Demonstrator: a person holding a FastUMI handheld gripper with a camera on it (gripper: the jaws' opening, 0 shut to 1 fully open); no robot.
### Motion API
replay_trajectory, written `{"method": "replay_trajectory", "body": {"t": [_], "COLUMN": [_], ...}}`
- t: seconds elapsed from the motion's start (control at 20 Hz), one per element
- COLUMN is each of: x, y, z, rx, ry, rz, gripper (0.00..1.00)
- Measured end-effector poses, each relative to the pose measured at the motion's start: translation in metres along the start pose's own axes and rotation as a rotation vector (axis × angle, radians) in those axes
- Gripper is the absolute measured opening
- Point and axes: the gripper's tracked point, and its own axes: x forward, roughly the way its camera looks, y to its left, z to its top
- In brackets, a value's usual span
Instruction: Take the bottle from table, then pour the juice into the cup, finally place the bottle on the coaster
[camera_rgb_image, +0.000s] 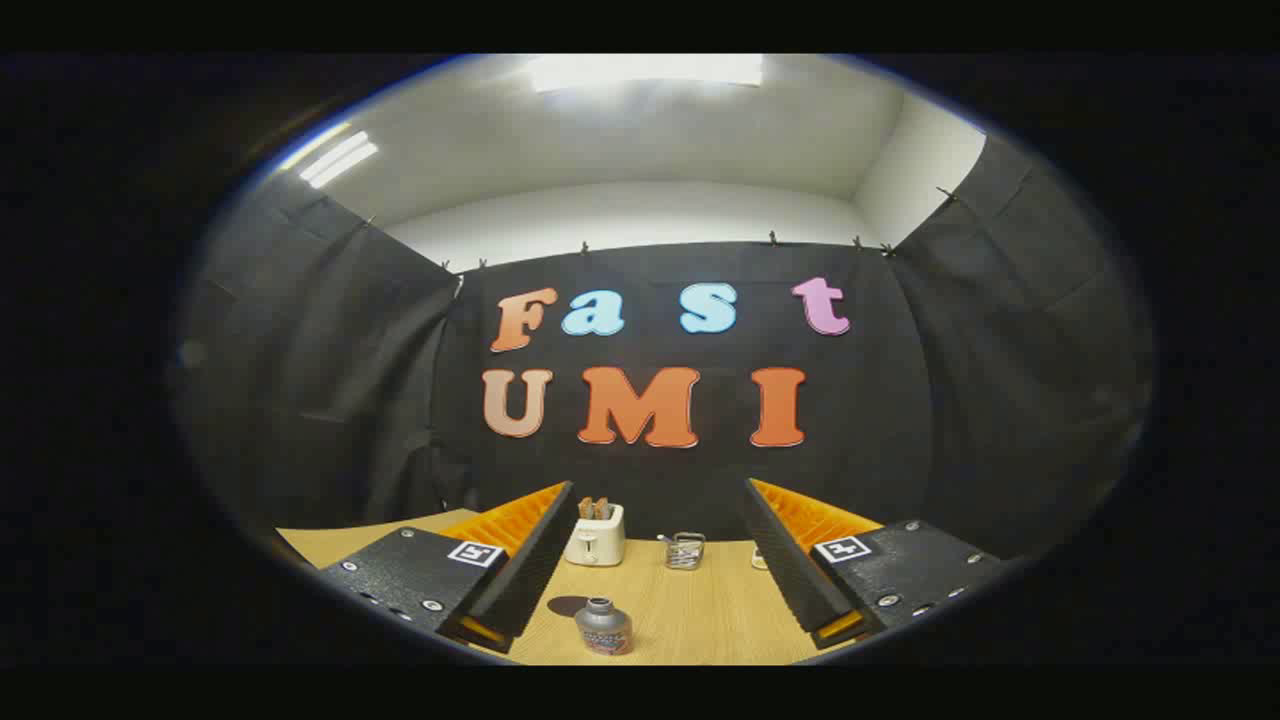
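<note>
1 relation governs the coming move: the bottle (603, 627) lies between the 2 fingers, nearer the left finger than the right.
Hand-held gripper: the hand-held gripper (660, 560) is spread wide, its fingers well apart, holding nothing.
Bottle position: standing on the surface (700, 610), low between the fingers and apart from both.
Bottle axis: upright, long axis vertical, capped top uppermost; a label wraps the body, not legible.
Offset: the bottle sits left of the midline between the fingers, so in my judgement a small shift to the left would centre it before closing.
Approach: judged a forward and downward reach, with the fingers passing either side of the body below the cap.
Coaster: a dark flat disc (568, 605), taken to be the coaster, lies on the surface just beside the bottle, to its left and slightly beyond it.
Cup: a small glass vessel (685, 550) with something standing in it sits beyond the fingers near the wall; whether it is the cup for pouring I cannot tell.
Other item: a toaster (595, 540) with 2 slices stands left of that vessel.
Task stage: judged as step 1, bottle not yet grasped.
Risk: an off-centre close may tip the bottle.
</note>
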Motion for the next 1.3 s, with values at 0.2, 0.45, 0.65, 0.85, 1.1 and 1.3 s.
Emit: {"method": "replay_trajectory", "body": {"t": [0.2,0.45,0.65,0.85,1.1,1.3], "x": [0.000,-0.003,-0.004,-0.005,-0.006,-0.009], "y": [0.002,0.009,0.012,0.022,0.025,0.030], "z": [-0.002,-0.005,-0.008,-0.011,-0.039,-0.075], "rx": [0.021,0.039,0.019,0.032,0.027,0.052], "ry": [0.005,0.001,0.007,0.008,0.047,0.103], "rz": [0.016,0.033,0.036,0.056,0.058,0.072], "gripper": [0.97,0.97,0.97,0.97,0.97,0.97]}}
